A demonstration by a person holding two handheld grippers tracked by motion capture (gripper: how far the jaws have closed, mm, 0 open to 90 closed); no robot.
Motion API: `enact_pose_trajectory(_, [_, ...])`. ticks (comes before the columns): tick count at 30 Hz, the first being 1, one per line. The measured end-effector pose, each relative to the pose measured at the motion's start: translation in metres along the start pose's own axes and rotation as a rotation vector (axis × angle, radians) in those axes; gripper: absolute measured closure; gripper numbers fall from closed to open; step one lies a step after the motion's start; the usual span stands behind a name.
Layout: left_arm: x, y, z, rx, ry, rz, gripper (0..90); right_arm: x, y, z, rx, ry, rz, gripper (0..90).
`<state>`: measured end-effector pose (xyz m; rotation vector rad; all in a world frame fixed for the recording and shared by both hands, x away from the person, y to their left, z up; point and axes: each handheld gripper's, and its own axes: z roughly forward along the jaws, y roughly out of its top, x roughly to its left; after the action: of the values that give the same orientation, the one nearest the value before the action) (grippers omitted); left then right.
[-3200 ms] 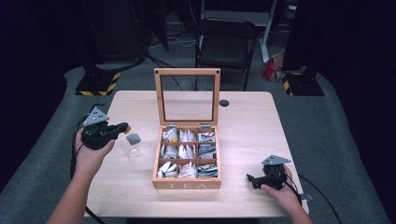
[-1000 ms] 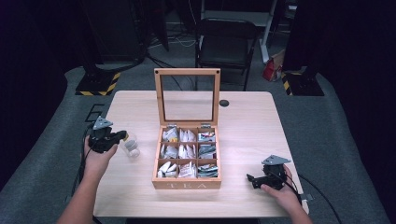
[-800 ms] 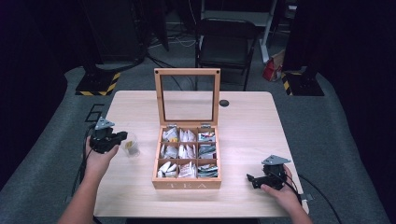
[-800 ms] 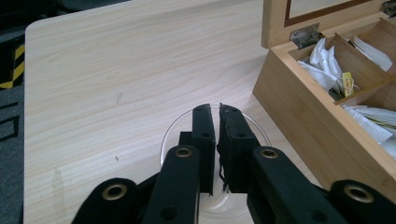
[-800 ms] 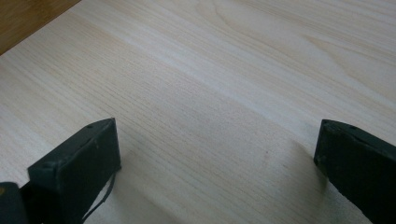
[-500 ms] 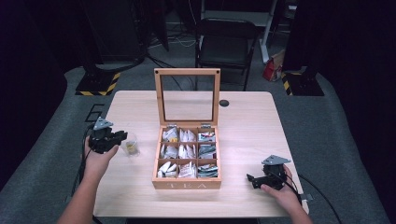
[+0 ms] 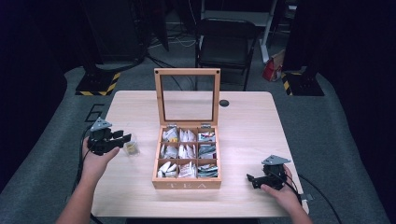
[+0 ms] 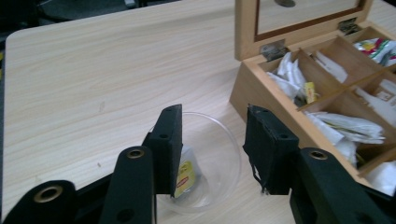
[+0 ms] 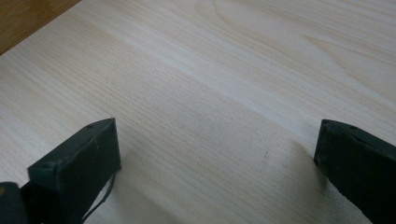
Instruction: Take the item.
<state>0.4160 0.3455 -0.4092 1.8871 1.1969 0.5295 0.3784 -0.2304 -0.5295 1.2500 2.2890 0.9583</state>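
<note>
A clear glass cup stands on the table left of the open wooden tea box. A tea bag with a yellow tag lies inside the cup. My left gripper hovers over the cup. Its jaws have just been opening and stand apart, and the bag rests loose beside the left pad. In the high view the cup sits just right of the left gripper. My right gripper rests near the front right of the table with its jaws wide open over bare wood.
The tea box sits mid-table with its glass lid upright; its compartments hold several tea bags. A black round grommet lies behind the box. A chair stands beyond the table's far edge.
The left gripper has come a little nearer and lower beside the cup since the earliest frame, and its jaws have parted, with the tea bag in the cup. The right gripper has stayed still.
</note>
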Motion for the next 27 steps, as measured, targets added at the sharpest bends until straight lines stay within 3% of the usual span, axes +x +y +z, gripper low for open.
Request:
enact_pose_trajectory(5, [-0.006, 0.001, -0.006, -0.015, -0.031, 0.001, 53.4, 0.000, 0.000, 0.000, -0.003, 0.002, 0.004, 0.0])
enact_pose_trajectory(18, [-0.029, -0.003, -0.016, -0.032, -0.087, 0.050, 52.6, 0.000, 0.000, 0.000, -0.003, 0.002, 0.004, 0.0])
enact_pose_trajectory(27, [-0.037, -0.013, -0.016, -0.025, -0.102, 0.060, 49.0, 0.000, 0.000, 0.000, -0.003, 0.002, 0.004, 0.0])
